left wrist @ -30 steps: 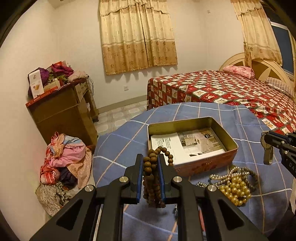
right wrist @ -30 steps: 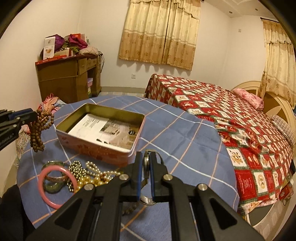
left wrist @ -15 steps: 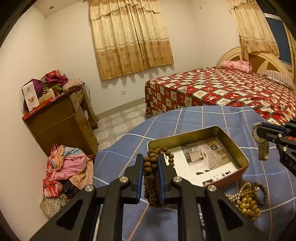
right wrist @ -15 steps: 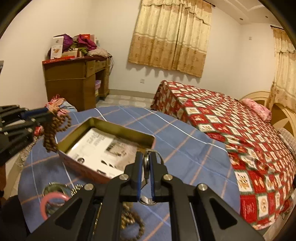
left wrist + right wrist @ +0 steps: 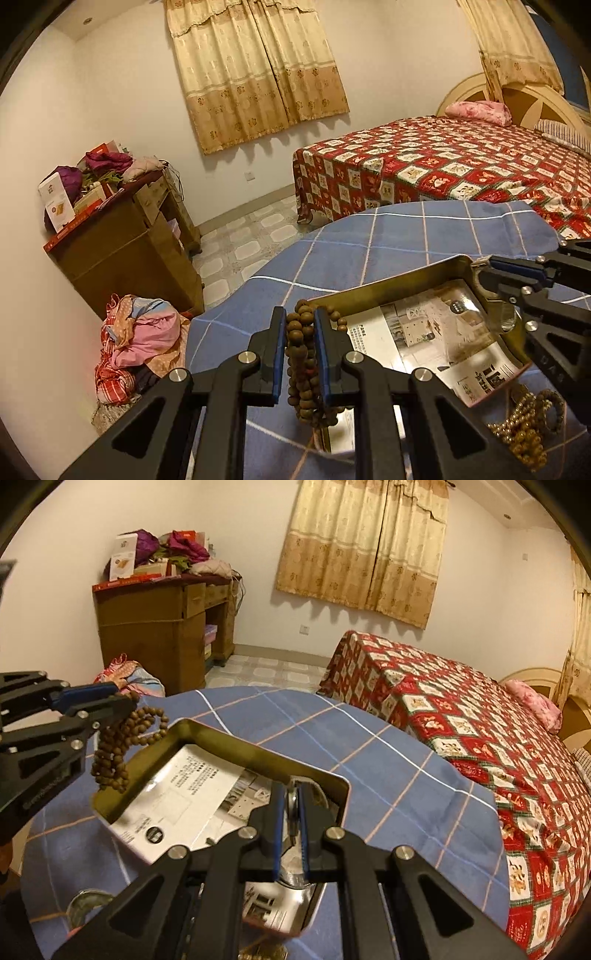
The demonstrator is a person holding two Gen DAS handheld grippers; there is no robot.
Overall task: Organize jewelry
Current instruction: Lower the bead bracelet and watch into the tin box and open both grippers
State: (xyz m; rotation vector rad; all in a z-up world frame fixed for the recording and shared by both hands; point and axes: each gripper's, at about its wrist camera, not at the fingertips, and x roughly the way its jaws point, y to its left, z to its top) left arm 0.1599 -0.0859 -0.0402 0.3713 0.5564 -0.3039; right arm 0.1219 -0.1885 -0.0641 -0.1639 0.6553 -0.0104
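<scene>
My left gripper (image 5: 300, 332) is shut on a brown wooden bead bracelet (image 5: 303, 369) and holds it hanging over the near left corner of the open gold tin (image 5: 388, 291). The tin is lined with printed paper (image 5: 436, 343). The bracelet also shows in the right wrist view (image 5: 118, 749) beside the left gripper (image 5: 122, 705). My right gripper (image 5: 291, 812) is shut on a metal watch (image 5: 293, 805) above the tin's (image 5: 258, 753) right end. The watch also shows in the left wrist view (image 5: 495, 306).
The tin sits on a round table with a blue checked cloth (image 5: 388, 240). Gold and pearl bead strings (image 5: 528, 428) lie beside the tin. A bed with a red quilt (image 5: 480, 731), a wooden desk (image 5: 155, 627) and a clothes pile (image 5: 136, 343) stand around the table.
Both grippers have moved forward toward the tin. The bead bracelet now hangs over its left corner and the watch is above its right end.
</scene>
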